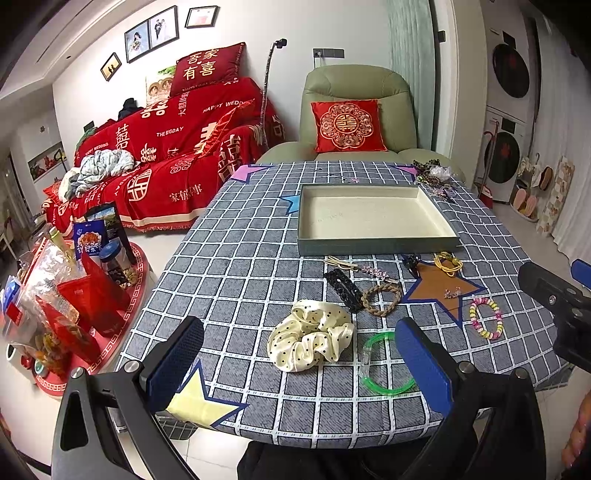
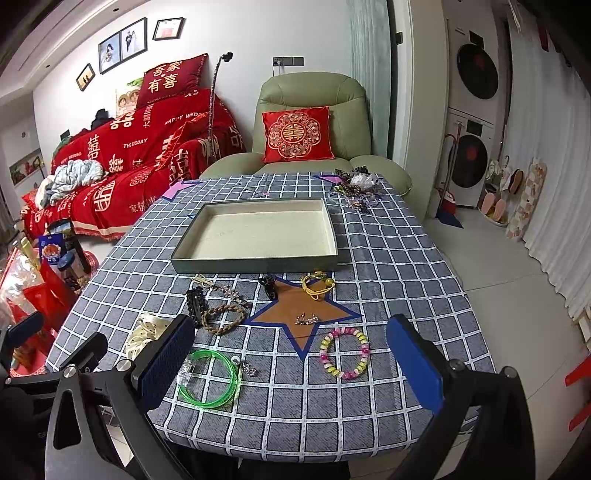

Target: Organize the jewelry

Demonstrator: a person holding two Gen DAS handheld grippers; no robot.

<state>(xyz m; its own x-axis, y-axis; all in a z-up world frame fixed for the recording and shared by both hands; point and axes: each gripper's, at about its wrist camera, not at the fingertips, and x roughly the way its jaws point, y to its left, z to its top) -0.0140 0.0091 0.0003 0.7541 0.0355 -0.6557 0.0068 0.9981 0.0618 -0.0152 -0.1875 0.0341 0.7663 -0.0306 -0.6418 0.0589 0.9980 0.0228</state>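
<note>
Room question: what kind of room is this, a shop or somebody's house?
Most likely a living room in somebody's home. There is a sofa under a red throw, a green armchair with a red cushion, framed photos on the wall, and stacked washing machines off to one side.

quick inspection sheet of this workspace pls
surface: table under grey grid-patterned cloth with star patches
job's things: shallow grey cardboard tray, empty; cream polka-dot satin scrunchie, green translucent plastic bangle, pastel beaded bracelet, braided brown hair tie lie in front of it
clutter: tangled accessory pile at far corner
grippers: left gripper and right gripper open, holding nothing
cables: nothing seen
surroundings: green armchair, red-covered sofa
</note>
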